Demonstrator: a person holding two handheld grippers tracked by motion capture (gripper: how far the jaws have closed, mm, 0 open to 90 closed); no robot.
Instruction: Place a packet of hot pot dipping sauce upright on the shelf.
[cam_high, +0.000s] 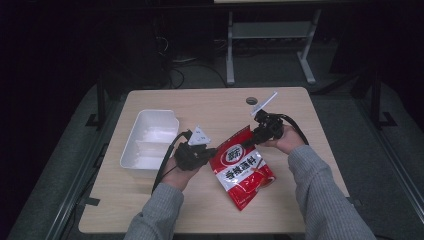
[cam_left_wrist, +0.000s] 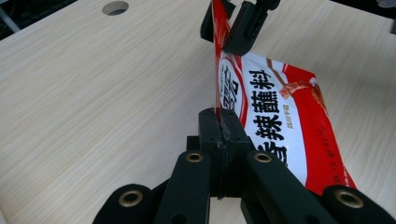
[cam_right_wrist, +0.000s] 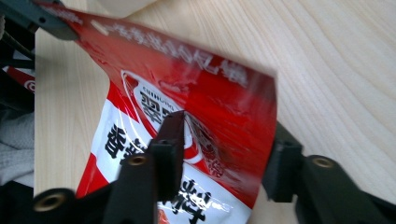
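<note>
High view, pouch position: red and white sauce pouch (cam_high: 242, 172) lies at the centre of the frame, on the near half of the wooden table (cam_high: 210, 107), between the two hands.
Pouch long axis: runs from upper left to lower right in the high view; sealed top edge toward the upper middle, bottom end toward the lower right.
Pouch attitude: lower part rests flat on the table, printed face up; top strip is lifted off the surface and stands nearly on edge in the left gripper view (cam_left_wrist: 219, 56).
Left gripper (cam_high: 209, 151): jaws pressed fully together on the left corner of the pouch's top edge, plainly seen at the bottom centre of the left gripper view.
Right gripper (cam_high: 250, 140): jaws part-way apart, straddling the right end of the top strip; in the right gripper view one pad touches the film (cam_right_wrist: 205, 116), the other stands clear at the lower right, so no firm clamp.
White tray (cam_high: 150, 137): left of centre, well apart from the pouch, beside the left forearm.
Table hole (cam_high: 251, 100): upper middle, beyond the right gripper.
Obstructions: table surface around the pouch is bare wood; the grippers themselves cover the top strip.
</note>
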